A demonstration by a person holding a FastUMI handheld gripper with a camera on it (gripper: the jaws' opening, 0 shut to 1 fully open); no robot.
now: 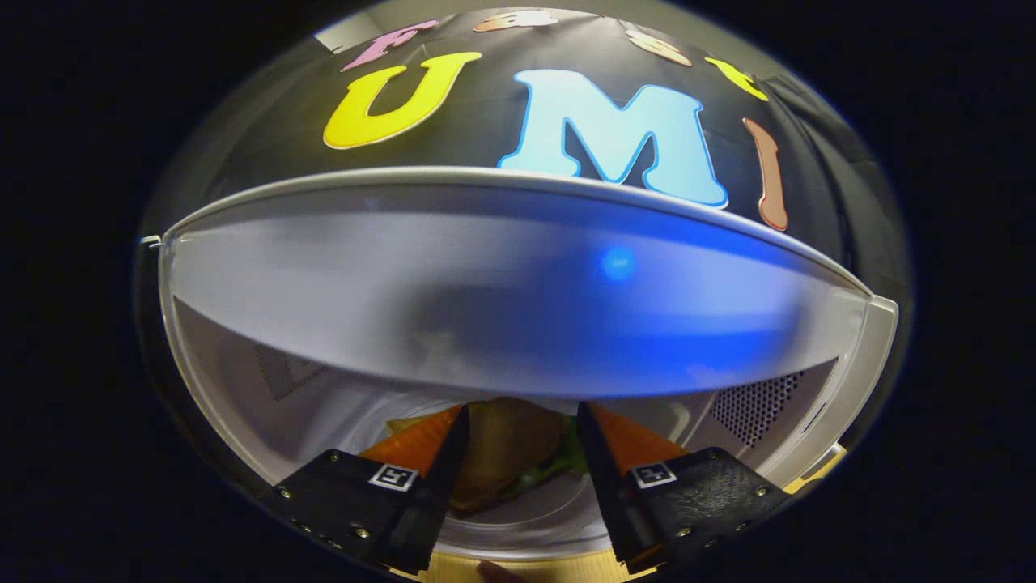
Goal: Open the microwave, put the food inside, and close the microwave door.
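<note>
The microwave (518,275) stands open in front of me, its pale grey top spreading wide above the cavity. My gripper (522,417) reaches into the cavity. Between its fingers sits the food (506,453), a brown sandwich with green lettuce at its edge. It fills the narrow gap from one finger to the other, and both seem to press on its sides. The food rests on or just over a white round plate (534,518) on the cavity floor. The door is out of sight.
The cavity's white side walls (243,380) close in on both sides, and a perforated vent (753,409) sits on the right one. A strip of wooden table (526,567) runs under the microwave's front edge. The low ceiling lies just above the fingertips.
</note>
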